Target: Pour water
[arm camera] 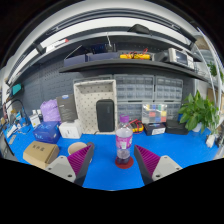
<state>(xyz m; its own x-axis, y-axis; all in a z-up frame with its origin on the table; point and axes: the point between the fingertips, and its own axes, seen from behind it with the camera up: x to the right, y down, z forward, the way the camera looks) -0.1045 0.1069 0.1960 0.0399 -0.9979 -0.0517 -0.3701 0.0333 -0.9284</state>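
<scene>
Gripper view. One hand-held gripper (110,160) is showing two fingers spread wide, each bearing one magenta pad (81,158), with nothing gripped. One clear bottle (124,143) with a pale cap is standing upright on the blue tabletop (180,150), its long axis vertical and its cap pointing up; it is sitting on one small red coaster (124,162), just ahead of the fingers and in line with the gap between them, apart from both pads. Left of the bottle, one tan box (41,153), one blue pouch (46,131) and one white container (70,129) are resting. Right of the bottle, one clear storage box (154,113) and one leafy plant (204,112) are standing. Behind the bottle, one white cabinet (96,106) is backing onto a grey pegboard wall. The bottle's contents are hard to make out, and the shelf items above are too small to identify.
</scene>
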